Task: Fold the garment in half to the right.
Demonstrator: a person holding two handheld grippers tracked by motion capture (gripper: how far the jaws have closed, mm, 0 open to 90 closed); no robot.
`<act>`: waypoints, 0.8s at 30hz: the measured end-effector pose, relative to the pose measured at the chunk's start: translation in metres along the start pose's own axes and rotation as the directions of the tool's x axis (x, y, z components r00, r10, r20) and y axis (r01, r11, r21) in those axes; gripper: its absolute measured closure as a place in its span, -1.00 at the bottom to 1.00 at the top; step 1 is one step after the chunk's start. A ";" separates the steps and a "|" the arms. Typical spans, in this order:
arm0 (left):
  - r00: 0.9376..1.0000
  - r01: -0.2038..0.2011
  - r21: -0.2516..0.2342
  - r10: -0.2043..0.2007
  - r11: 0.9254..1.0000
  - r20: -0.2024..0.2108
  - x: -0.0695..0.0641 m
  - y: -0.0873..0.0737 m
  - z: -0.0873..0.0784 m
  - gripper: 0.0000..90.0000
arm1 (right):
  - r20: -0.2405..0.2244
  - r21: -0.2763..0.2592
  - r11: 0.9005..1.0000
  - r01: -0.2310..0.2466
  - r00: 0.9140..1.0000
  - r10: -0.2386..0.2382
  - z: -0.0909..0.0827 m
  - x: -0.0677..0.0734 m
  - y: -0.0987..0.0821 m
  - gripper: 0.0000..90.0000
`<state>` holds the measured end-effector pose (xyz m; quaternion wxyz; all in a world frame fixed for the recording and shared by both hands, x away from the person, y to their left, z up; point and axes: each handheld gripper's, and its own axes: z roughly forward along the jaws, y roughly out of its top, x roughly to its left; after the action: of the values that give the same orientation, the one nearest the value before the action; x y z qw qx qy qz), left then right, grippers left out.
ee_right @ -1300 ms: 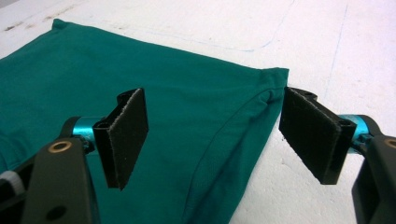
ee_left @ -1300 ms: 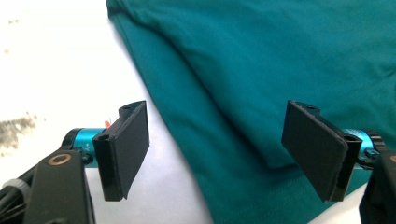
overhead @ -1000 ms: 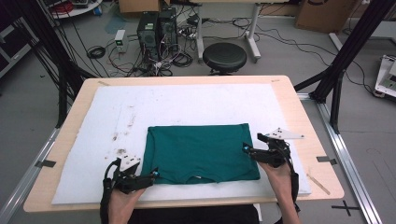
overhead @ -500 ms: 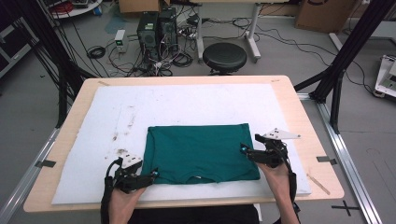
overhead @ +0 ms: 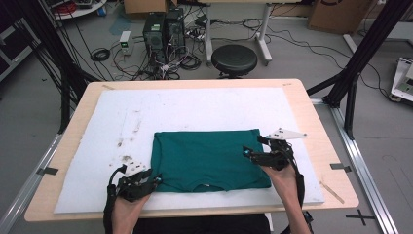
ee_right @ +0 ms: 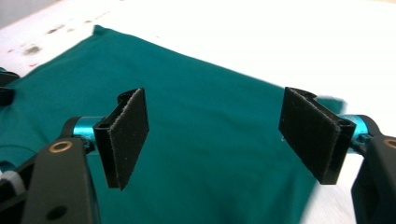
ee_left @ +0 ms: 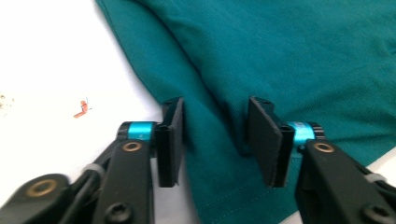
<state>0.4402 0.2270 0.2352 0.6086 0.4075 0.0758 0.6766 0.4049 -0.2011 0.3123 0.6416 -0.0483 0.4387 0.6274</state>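
A dark green folded shirt lies flat on the white mat. My left gripper sits low at the shirt's near left corner. In the left gripper view the shirt has its edge between the two pads of that gripper. Those jaws have just been closing and stand half apart, with a gap left on each side of the cloth. My right gripper hovers over the shirt's right edge. Seen from its own camera, the right gripper is wide open above the shirt.
The mat covers most of a wooden table and carries dark stains left of the shirt. Beyond the far edge stand a black stool, computer towers and loose cables on the floor.
My right gripper has slid a little leftward, farther over the shirt's right edge. The left hand has kept its place at the near left corner.
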 end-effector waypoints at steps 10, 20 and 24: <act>0.998 -0.028 0.002 0.028 1.000 0.048 -0.001 0.000 0.001 0.71 | -0.091 0.047 0.994 0.094 0.992 -0.089 0.043 0.027 0.051 -0.45; 0.995 0.022 0.007 -0.023 1.000 0.102 0.006 0.001 0.002 0.89 | -0.177 0.098 0.987 0.126 0.978 -0.107 0.086 0.036 0.084 -0.40; 0.996 0.011 0.003 -0.012 1.000 0.092 0.004 0.000 0.002 0.90 | -0.201 0.105 0.981 0.161 0.970 -0.138 0.101 0.042 0.094 -0.39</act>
<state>0.4419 0.2297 0.2388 0.6147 0.4388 0.0508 0.6535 0.3691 -0.0873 0.3938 0.6432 -0.1031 0.5309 0.5420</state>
